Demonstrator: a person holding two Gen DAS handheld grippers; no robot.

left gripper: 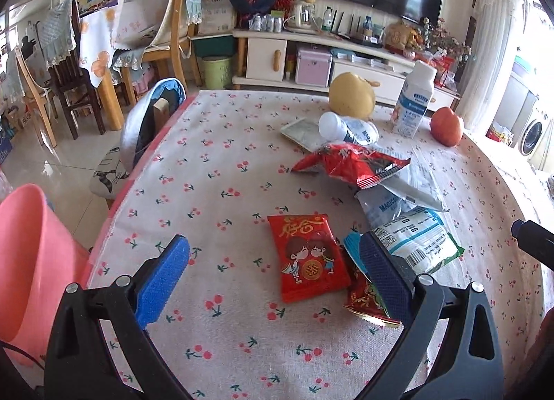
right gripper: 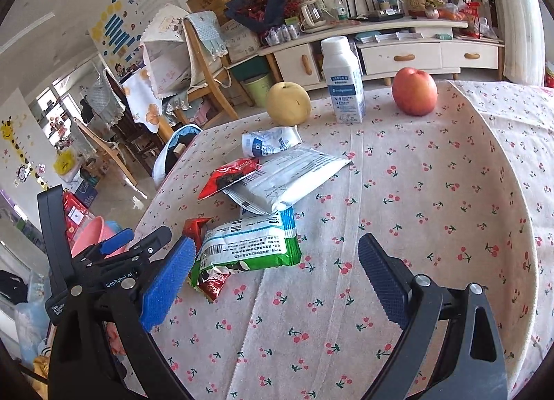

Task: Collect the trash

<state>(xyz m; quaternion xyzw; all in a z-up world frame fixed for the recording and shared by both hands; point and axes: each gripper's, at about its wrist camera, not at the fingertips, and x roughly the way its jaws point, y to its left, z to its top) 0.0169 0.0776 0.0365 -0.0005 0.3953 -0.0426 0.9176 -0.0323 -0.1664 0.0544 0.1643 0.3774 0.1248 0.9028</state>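
Several empty wrappers lie on the cherry-print tablecloth [left gripper: 214, 171]. A red packet with two cartoon figures [left gripper: 308, 256] lies between the fingers of my open left gripper [left gripper: 277, 272]. A green-and-white wrapper [left gripper: 419, 240] [right gripper: 247, 247] lies beside it, over a small red wrapper [left gripper: 367, 299]. Farther off lie a red snack bag [left gripper: 353, 164] [right gripper: 230, 178], a silver-white pouch [right gripper: 287, 180] and a crushed white bottle [left gripper: 348, 130]. My open right gripper [right gripper: 277, 278] hovers just right of the green-and-white wrapper and is empty. A pink bin [left gripper: 31, 261] stands off the table's left edge.
A yellow pear [left gripper: 351, 95] [right gripper: 289, 104], an upright white milk carton [left gripper: 413, 102] [right gripper: 342, 81] and a red apple [left gripper: 446, 126] [right gripper: 413, 91] stand at the table's far side. A chair with a jacket [left gripper: 152, 123] is at the left edge. My left gripper shows in the right wrist view [right gripper: 117, 247].
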